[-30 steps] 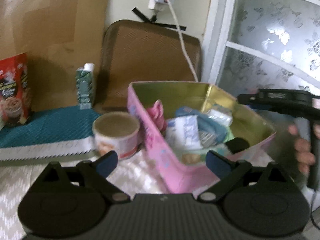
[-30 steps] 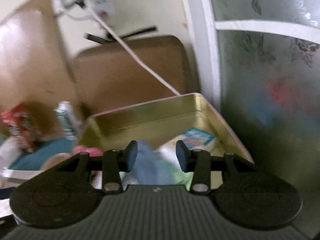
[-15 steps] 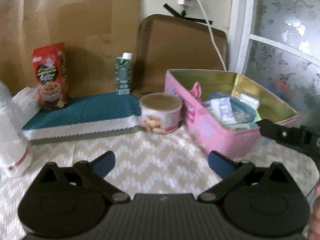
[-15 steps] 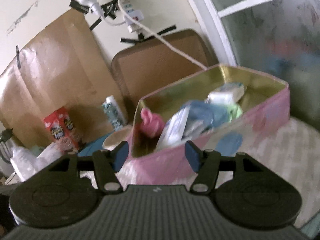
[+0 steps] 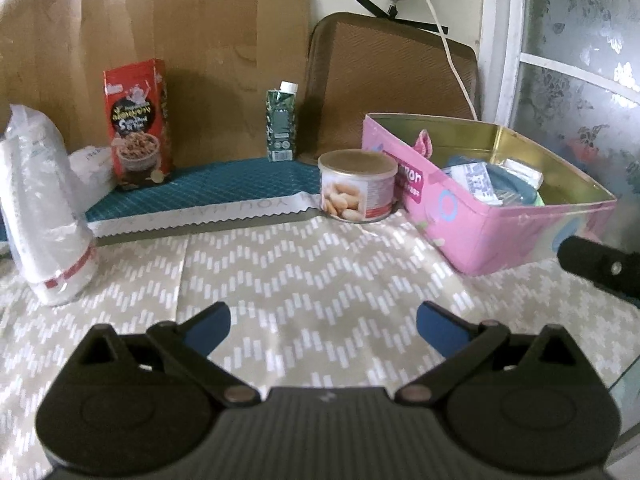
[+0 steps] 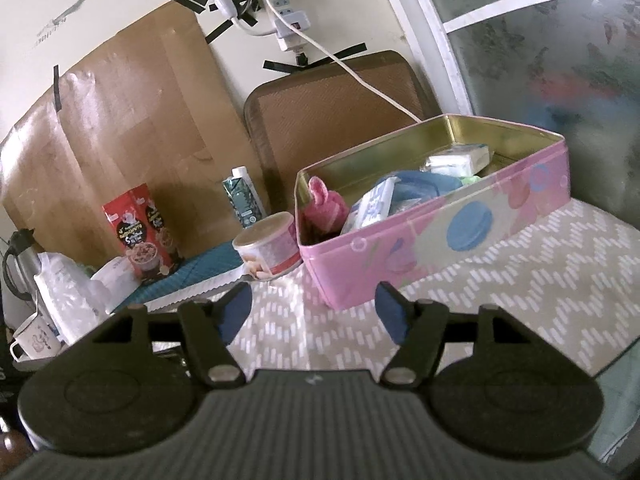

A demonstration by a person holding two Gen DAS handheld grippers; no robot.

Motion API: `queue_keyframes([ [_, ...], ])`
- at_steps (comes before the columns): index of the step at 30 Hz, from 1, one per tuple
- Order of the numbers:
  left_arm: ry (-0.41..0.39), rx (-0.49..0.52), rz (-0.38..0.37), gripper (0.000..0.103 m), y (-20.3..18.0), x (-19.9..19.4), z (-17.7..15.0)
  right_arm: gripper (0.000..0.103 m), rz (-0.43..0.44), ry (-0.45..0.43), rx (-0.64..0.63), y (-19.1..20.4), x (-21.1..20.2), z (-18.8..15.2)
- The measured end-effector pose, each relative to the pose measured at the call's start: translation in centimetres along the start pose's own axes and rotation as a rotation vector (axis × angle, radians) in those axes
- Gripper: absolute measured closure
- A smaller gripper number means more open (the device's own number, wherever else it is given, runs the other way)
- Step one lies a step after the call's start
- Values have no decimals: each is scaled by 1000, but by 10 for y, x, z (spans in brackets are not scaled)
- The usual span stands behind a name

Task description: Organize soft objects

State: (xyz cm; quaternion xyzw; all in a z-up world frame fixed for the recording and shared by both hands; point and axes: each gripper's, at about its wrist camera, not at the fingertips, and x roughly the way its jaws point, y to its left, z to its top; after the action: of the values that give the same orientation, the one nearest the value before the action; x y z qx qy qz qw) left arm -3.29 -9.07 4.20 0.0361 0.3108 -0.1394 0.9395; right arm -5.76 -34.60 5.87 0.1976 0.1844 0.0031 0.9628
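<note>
Left tool point(image 5: 323, 326) wide open, empty, over bare chevron table point(image 5: 304, 264); right tool point(image 6: 312, 312) also spread, empty, near pink tin point(image 6: 440, 240) corner. Soft items all inside tin: pink plush point(image 6: 326, 206) upright at near-left corner, tissue packs point(image 6: 460, 159) and blue cloth point(image 6: 420, 184) piled mid-tin. Probably light, squashy, non-fragile; best pinched at a bulging fold or plush ear, film-wrapped packs likely slippery, so grip across narrow edge.
</note>
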Motion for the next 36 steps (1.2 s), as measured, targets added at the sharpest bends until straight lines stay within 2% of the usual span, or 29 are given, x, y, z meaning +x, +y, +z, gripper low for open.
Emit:
queue_keyframes([
  [12,-19,71,-15,0,-15,-15,-3,31,6,-18,37,-6,-10,-5],
  [21,-39,112,27,0,-24,-22,-8,30,8,-27,62,-9,-19,-10],
  [36,-44,106,-23,0,-25,-28,-5,28,-4,-45,69,-8,-27,-8],
])
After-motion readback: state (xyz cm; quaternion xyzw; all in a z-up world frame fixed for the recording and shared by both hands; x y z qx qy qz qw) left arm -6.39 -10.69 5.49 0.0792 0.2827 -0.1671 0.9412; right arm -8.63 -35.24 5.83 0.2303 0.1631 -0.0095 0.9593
